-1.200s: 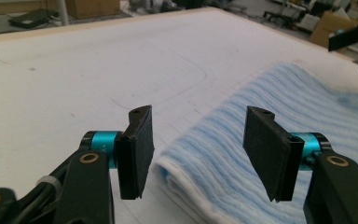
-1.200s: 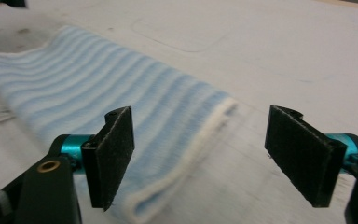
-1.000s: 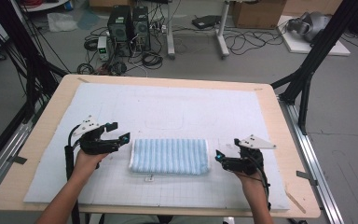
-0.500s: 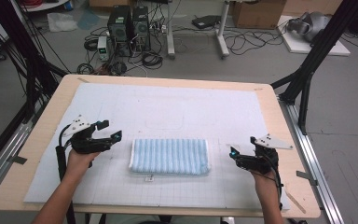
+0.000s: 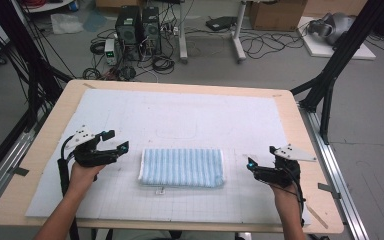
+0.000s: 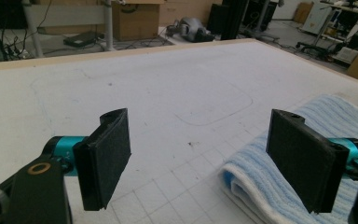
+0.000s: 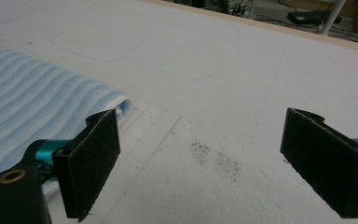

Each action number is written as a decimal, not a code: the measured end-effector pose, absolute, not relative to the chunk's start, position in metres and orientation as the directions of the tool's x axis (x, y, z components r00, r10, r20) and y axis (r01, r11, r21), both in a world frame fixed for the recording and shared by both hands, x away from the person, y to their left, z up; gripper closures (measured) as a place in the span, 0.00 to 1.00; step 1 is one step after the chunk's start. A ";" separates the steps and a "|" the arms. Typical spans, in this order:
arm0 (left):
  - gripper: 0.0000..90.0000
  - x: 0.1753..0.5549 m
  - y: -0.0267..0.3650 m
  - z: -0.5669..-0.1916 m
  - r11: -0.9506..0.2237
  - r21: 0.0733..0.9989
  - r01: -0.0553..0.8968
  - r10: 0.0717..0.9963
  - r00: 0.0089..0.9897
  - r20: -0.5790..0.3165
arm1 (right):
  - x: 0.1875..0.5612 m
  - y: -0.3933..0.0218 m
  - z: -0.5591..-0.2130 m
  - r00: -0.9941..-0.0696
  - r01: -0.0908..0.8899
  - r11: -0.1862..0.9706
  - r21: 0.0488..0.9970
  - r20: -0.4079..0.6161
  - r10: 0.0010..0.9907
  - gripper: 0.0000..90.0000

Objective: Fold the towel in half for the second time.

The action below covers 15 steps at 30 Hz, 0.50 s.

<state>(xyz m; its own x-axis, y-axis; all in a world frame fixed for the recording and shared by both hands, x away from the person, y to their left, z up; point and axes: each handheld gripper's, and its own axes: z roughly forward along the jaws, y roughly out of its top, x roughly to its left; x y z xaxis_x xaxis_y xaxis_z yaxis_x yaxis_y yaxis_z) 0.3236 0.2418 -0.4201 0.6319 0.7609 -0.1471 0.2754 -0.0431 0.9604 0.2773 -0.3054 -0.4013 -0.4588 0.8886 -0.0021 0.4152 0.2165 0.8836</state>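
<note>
Towel (image 5: 182,167) lies folded mid-counter (image 5: 290,112); left tongs (image 5: 116,142) at its nine o'clock, right tongs (image 5: 250,162) at three, both gaping, empty.

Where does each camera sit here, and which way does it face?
High view: above the person's side of the table, looking forward and down on the folded towel; both forearms show, with the left gripper and right gripper.
Left gripper view: rides the left gripper, looking between its open jaws across the mat; towel at right.
Right gripper view: rides the right gripper, jaws open; towel at left.
Shared: both gripper views show the towel and mat.
</note>
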 end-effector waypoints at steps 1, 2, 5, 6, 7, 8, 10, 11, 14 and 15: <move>0.25 0.323 0.243 -0.420 -0.045 0.961 0.272 0.762 0.631 -0.143 | 0.278 -0.305 -0.401 -0.462 0.412 0.221 0.884 -0.006 0.887 0.12; 0.25 0.323 0.244 -0.420 -0.041 0.961 0.274 0.765 0.628 -0.146 | 0.279 -0.305 -0.401 -0.464 0.412 0.220 0.884 -0.004 0.886 0.12; 0.25 0.323 0.245 -0.420 -0.032 0.960 0.280 0.768 0.621 -0.155 | 0.279 -0.304 -0.401 -0.466 0.413 0.220 0.884 -0.002 0.885 0.12; 0.25 0.323 0.246 -0.420 -0.038 0.959 0.280 0.770 0.620 -0.151 | 0.280 -0.304 -0.402 -0.469 0.413 0.220 0.884 -0.001 0.883 0.12; 0.25 0.322 0.246 -0.421 -0.040 0.958 0.282 0.769 0.621 -0.151 | 0.279 -0.304 -0.402 -0.469 0.416 0.220 0.883 0.000 0.883 0.12; 0.25 0.322 0.245 -0.421 -0.038 0.958 0.283 0.769 0.620 -0.153 | 0.279 -0.304 -0.402 -0.469 0.416 0.221 0.882 0.000 0.883 0.12; 0.25 0.322 0.245 -0.421 -0.040 0.958 0.282 0.768 0.622 -0.151 | 0.279 -0.303 -0.402 -0.470 0.416 0.223 0.882 -0.002 0.883 0.12; 0.25 0.322 0.245 -0.421 -0.037 0.959 0.282 0.769 0.621 -0.153 | 0.280 -0.303 -0.402 -0.469 0.414 0.223 0.882 -0.003 0.883 0.12; 0.25 0.322 0.246 -0.421 -0.041 0.959 0.281 0.769 0.621 -0.149 | 0.280 -0.302 -0.403 -0.474 0.417 0.230 0.879 -0.005 0.880 0.12; 0.25 0.322 0.246 -0.421 -0.043 0.958 0.283 0.769 0.622 -0.150 | 0.280 -0.302 -0.403 -0.475 0.419 0.230 0.879 -0.004 0.880 0.12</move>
<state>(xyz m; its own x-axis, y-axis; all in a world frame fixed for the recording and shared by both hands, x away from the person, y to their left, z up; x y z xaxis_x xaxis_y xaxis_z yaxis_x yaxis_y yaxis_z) 0.3219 0.2462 -0.4210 0.6217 0.7688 -0.1497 0.2834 -0.0426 0.9581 0.2802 -0.3017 -0.4031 -0.4750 0.8800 -0.0038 0.4188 0.2298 0.8785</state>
